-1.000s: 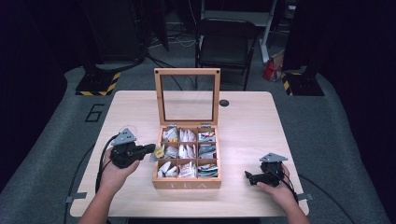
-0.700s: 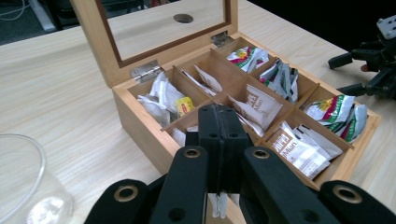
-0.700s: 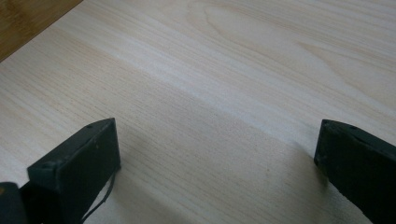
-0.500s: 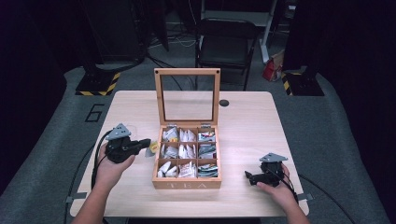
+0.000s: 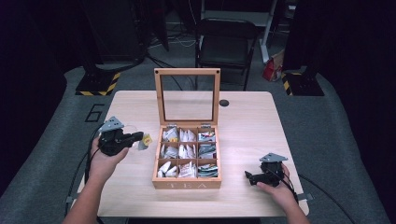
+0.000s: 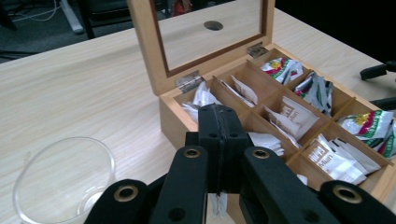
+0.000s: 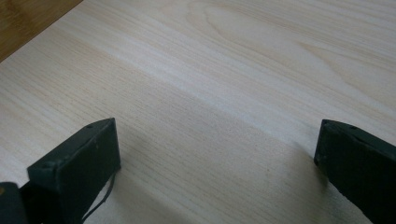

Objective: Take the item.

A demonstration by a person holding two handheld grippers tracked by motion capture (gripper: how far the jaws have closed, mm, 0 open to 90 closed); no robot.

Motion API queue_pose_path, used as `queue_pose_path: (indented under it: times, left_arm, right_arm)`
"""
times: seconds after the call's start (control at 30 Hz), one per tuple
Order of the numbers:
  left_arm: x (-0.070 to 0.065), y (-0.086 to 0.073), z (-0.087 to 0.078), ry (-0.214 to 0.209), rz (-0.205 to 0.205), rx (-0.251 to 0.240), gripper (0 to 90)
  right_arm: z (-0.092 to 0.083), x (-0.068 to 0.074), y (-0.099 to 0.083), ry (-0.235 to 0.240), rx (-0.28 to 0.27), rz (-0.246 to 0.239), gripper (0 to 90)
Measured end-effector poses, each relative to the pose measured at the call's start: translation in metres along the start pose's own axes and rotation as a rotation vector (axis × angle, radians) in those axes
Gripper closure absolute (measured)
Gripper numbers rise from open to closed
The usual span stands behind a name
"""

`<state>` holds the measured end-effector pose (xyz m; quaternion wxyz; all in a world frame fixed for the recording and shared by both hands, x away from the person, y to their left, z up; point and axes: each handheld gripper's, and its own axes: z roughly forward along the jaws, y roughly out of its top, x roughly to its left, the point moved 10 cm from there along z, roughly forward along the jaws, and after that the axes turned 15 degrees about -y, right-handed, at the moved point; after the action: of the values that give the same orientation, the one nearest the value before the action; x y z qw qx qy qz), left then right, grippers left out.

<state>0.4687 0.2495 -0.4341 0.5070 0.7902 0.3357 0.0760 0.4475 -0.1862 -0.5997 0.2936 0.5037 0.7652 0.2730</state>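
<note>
**Left gripper pinching a tea bag beside open tea box**

Left gripper (image 6: 219, 135): jaws pressed together on a tea bag (image 5: 144, 141), mostly hidden below them; yellow tag and pale body barely legible from above. Clear glass cup (image 6: 63, 179) just beside it, edge-cropped. Tea box (image 5: 187, 183): lid upright, six compartments of packets. Right gripper (image 7: 217, 154): jaws spread wide, low over the bare table (image 7: 224, 70).

Black grippers (image 5: 132, 138) — grey triangular plates
</note>
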Motion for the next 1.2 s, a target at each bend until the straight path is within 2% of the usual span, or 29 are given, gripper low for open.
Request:
queue_pose_path:
  times: [0.3,0.67,0.97,1.2]
  left_arm:
    - [0.012,0.006,-0.008,0.022,-0.01,0.0,90.0]
    - [0.03,0.019,-0.02,0.063,-0.026,-0.025,90.0]
    - [0.042,0.017,-0.021,0.099,-0.036,-0.025,90.0]
    - [0.058,0.013,-0.024,0.125,-0.055,-0.029,90.0]
  right_arm:
    - [0.0,0.0,0.0,0.0,0.0,0.0,0.0]
    - [0.0,0.0,0.0,0.001,0.0,-0.002,0.0]
    - [0.0,0.0,0.0,0.001,0.0,-0.002,0.0]
    - [0.0,0.0,0.0,0.0,0.0,0.001,0.0]
